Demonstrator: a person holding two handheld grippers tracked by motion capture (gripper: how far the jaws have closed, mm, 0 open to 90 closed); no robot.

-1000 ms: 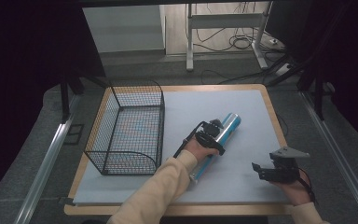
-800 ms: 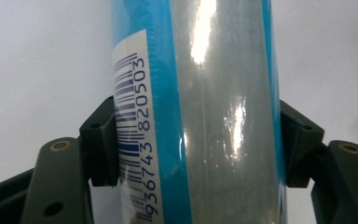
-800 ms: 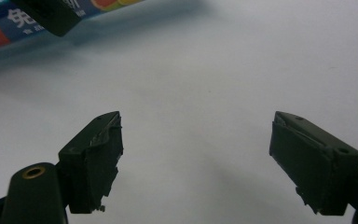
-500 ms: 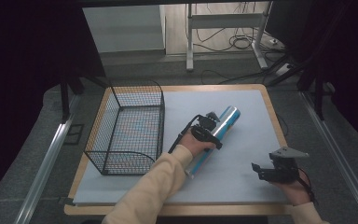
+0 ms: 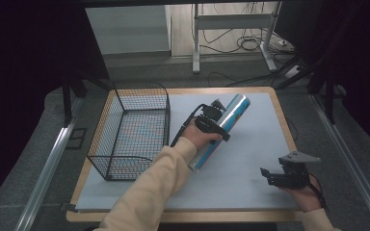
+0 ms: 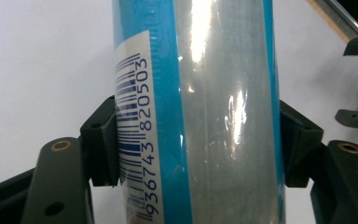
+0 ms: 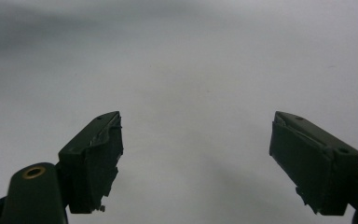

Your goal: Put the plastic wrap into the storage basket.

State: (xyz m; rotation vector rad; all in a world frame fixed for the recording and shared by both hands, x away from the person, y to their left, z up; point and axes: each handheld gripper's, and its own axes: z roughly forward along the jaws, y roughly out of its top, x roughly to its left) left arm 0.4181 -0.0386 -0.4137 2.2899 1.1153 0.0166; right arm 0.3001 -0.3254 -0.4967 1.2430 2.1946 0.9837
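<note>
In the high view, the left gripper (image 5: 215, 121) clamps a blue-and-silver tube (image 5: 221, 129) lying slantwise mid-table (image 5: 250, 192), right of the wire basket (image 5: 132, 132); the right gripper (image 5: 277, 177) hovers near the front right corner. In the left gripper view, the jaws press both sides of the tube (image 6: 200, 112) by its barcode label (image 6: 135, 135). In the right gripper view, the jaws stand wide over bare white surface.

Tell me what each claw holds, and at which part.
Left claw grips the tube around its body, at the barcode label. Right claw is open, holding nothing.
</note>
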